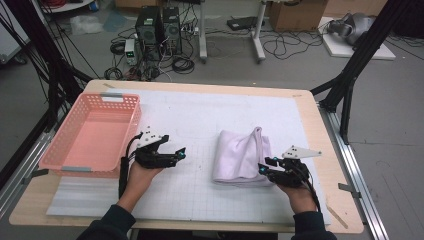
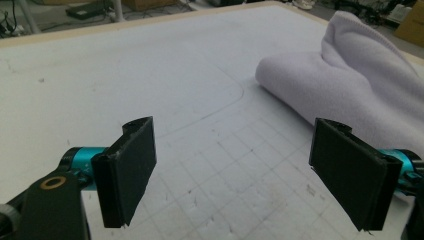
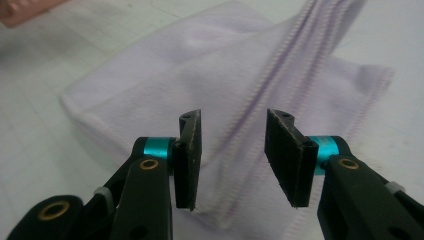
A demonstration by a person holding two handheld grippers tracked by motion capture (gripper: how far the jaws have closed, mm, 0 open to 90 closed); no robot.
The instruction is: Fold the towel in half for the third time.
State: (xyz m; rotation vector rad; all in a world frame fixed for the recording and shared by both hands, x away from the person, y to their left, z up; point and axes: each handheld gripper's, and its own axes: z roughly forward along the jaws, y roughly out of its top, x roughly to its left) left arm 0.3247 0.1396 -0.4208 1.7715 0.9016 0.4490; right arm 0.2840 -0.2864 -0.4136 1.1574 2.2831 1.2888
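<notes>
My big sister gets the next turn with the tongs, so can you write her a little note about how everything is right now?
Left tongs: open, holding nothing, over the bare white grid mat, between the basket and the towel.
Right tongs: open, at the towel's near right corner; cloth lies beyond the tips, not pinched.
Lilac towel: folded in a loose bundle on the mat, one seam edge sticking up.
Pink basket: at the table's left, nothing in it.
Done: the towel looks folded.
Left, probably: grip it and put it in the basket.
</notes>
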